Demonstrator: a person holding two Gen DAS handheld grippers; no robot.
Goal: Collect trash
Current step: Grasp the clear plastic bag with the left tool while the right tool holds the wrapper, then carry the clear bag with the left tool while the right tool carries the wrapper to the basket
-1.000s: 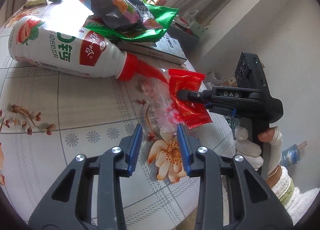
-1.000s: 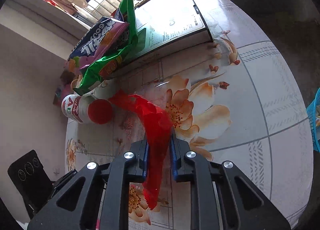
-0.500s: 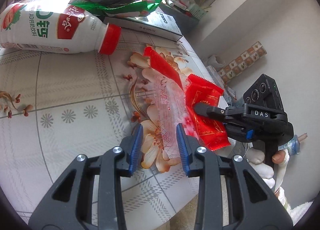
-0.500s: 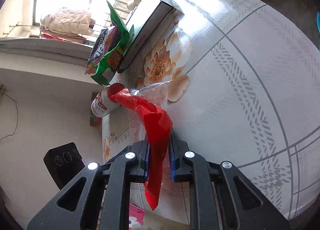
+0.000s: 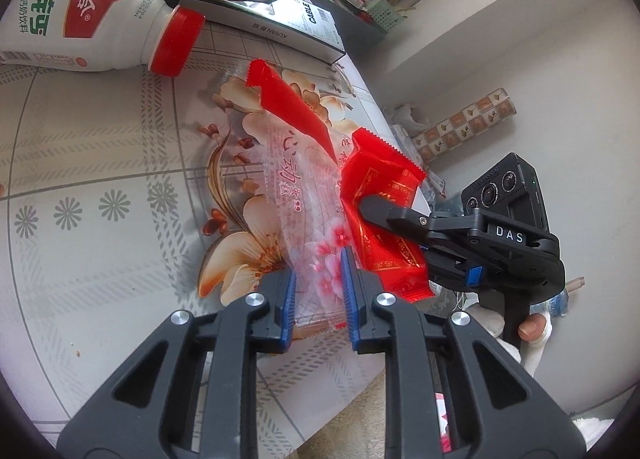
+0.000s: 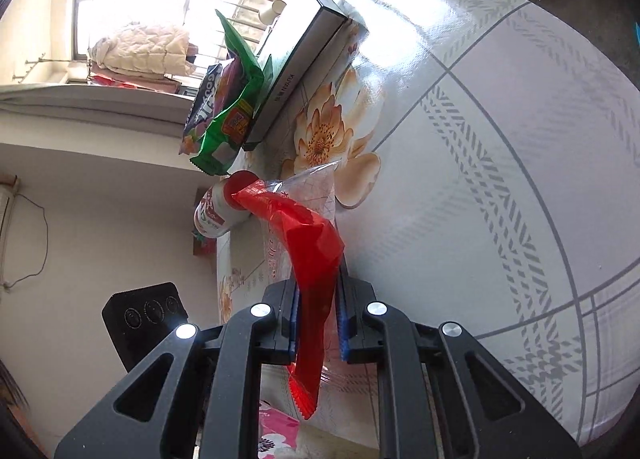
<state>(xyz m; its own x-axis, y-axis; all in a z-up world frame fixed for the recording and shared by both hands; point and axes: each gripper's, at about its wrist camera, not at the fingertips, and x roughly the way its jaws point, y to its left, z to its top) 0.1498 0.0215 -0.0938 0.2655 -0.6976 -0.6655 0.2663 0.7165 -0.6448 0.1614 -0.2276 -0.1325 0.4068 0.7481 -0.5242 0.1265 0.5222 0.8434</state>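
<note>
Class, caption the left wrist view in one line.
Left gripper closing around clear wrapper; right gripper grips red wrapper.

A clear wrapper (image 5: 304,195) is straddled by the closing left gripper (image 5: 318,299) at the tabletop's (image 5: 100,147) edge; a red wrapper (image 5: 380,219) is pinched by the right gripper (image 5: 370,205).

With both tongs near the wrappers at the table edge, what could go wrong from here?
1. The left tongs are closing around the thin clear wrapper; the flat film may slip out or only crumple.
2. The right tongs hold the red wrapper, which overlaps the clear one, so lifting either may drag the other off the table.
3. The lying bottle is close and might roll if bumped.
</note>
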